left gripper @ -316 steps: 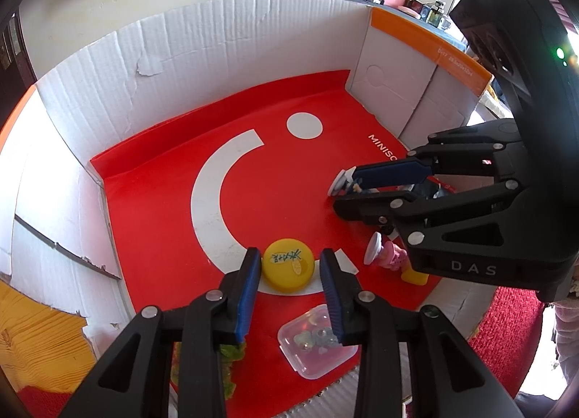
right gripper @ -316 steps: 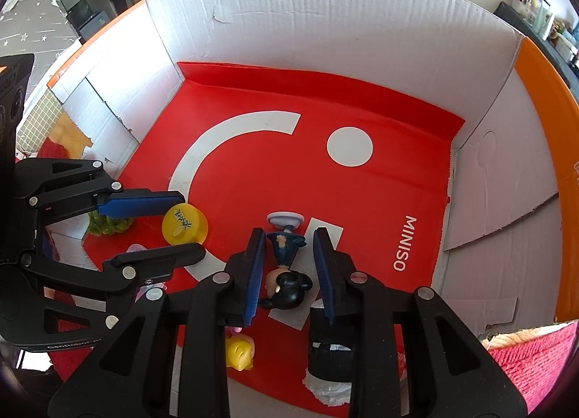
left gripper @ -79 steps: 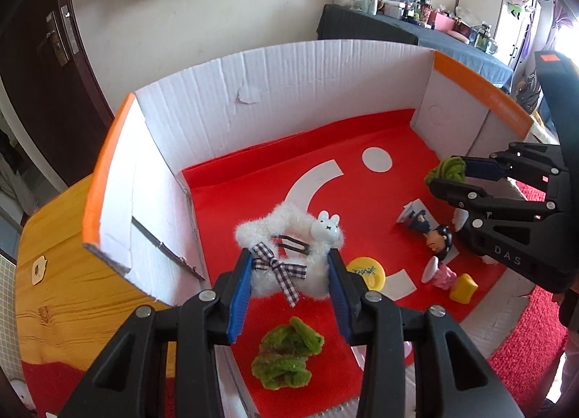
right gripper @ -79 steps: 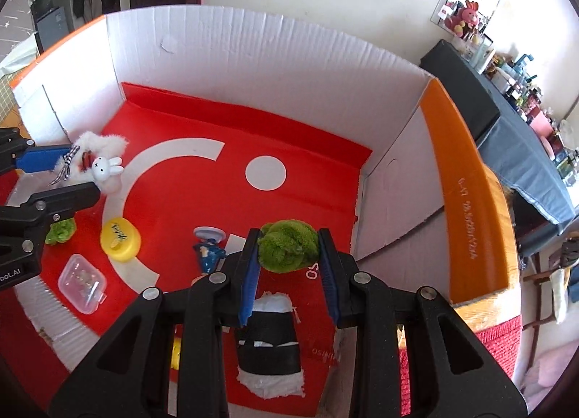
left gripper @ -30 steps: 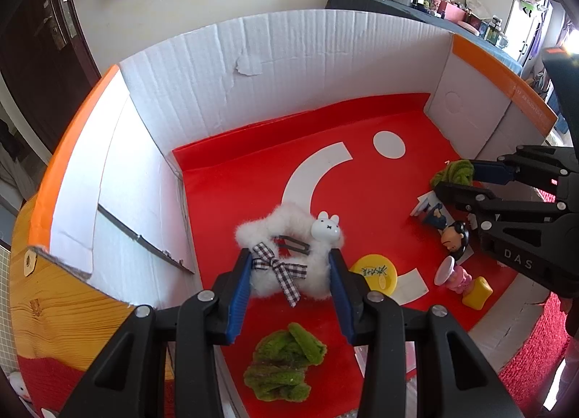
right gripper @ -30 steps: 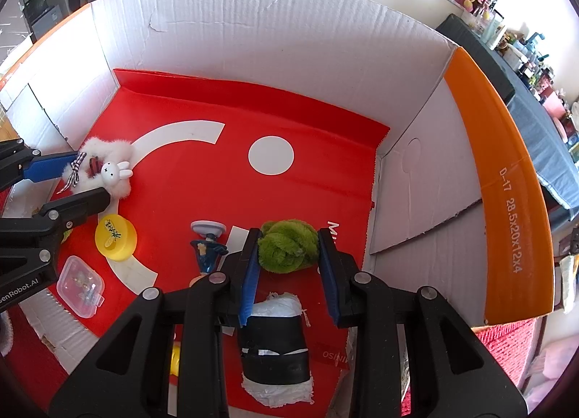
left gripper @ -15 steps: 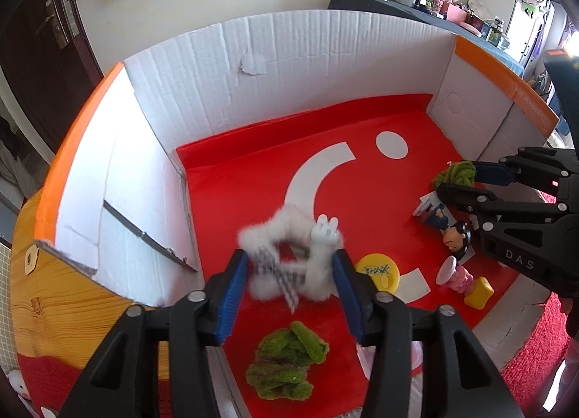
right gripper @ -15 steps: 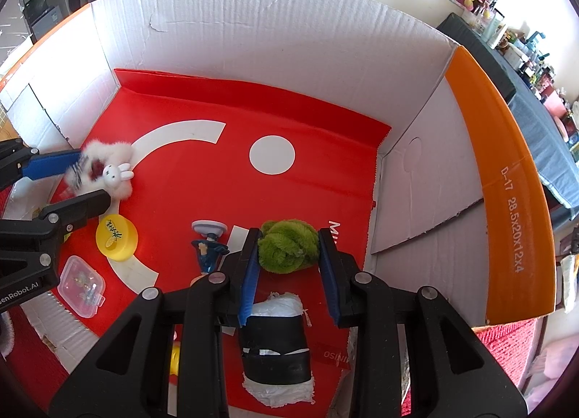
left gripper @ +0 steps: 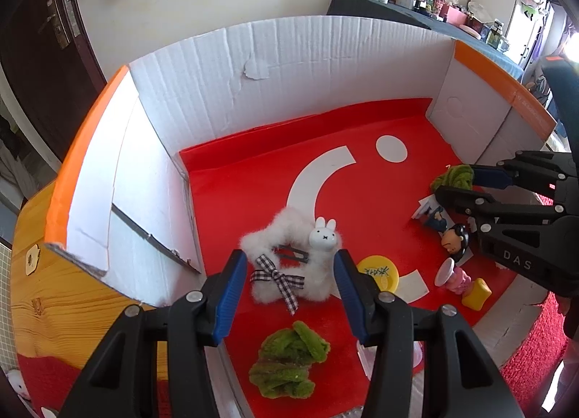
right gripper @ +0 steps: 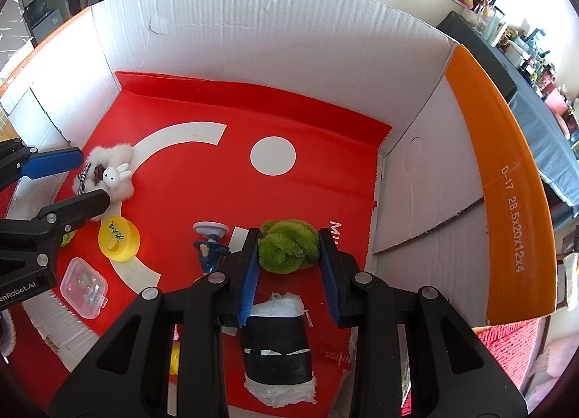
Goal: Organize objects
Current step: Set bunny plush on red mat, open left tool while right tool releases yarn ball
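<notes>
Your left gripper [left gripper: 289, 273] has its jaws spread wide on either side of the white fluffy scrunchie [left gripper: 289, 266], the one with the bunny charm [left gripper: 324, 237] and the checked bow [left gripper: 277, 278]. The blue pads [left gripper: 231, 291] stand just clear of the fur on both sides, so nothing is clamped; the scrunchie lies on the red floor of the cardboard box [left gripper: 289, 67], near its left wall. Just below it (closer to your wrist) sits a green scrunchie [left gripper: 289, 360], and to its right a yellow round lid [left gripper: 378, 271].

Your right gripper [right gripper: 289, 255] has a second green scrunchie [right gripper: 287, 246] between its pads, which press against both its sides, so it is gripped. It sits near the box's right wall, beside the white lettering on the red floor.

Left of that gripper lies a small dark blue figurine [right gripper: 210, 246] on its side, and a clear plastic case [right gripper: 83, 287] rests near the box's front edge. In the left view a pink figurine [left gripper: 454, 275] and a yellow block [left gripper: 477, 293] lie by the front right edge.
</notes>
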A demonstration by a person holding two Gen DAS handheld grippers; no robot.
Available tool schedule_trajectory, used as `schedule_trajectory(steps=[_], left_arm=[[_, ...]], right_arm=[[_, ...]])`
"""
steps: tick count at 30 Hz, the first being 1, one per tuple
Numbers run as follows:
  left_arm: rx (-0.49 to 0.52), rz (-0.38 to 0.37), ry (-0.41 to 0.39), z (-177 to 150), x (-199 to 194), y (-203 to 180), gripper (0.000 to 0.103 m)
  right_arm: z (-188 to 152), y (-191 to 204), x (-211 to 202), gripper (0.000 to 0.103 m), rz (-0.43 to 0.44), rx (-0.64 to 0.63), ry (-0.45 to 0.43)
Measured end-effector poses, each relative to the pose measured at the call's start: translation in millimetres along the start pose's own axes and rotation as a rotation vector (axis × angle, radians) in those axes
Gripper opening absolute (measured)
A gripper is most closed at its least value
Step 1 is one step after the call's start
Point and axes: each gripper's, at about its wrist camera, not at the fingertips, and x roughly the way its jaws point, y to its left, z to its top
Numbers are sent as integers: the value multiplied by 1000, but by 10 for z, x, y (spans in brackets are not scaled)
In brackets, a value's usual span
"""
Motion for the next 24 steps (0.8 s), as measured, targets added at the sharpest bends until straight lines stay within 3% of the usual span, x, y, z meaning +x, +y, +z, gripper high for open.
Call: schedule_trajectory(steps=[14, 19, 24], left_arm=[[0, -7, -2, 13, 26, -37, 53], [-1, -11, -5, -4, -29, -35, 55], [-1, -14, -8, 9, -40, -56, 55]], right_arm=[[-3, 2, -18, 31, 8, 9, -5], [4, 13, -32, 40, 28, 8, -8], [-27, 91, -74, 42, 23, 1, -15]])
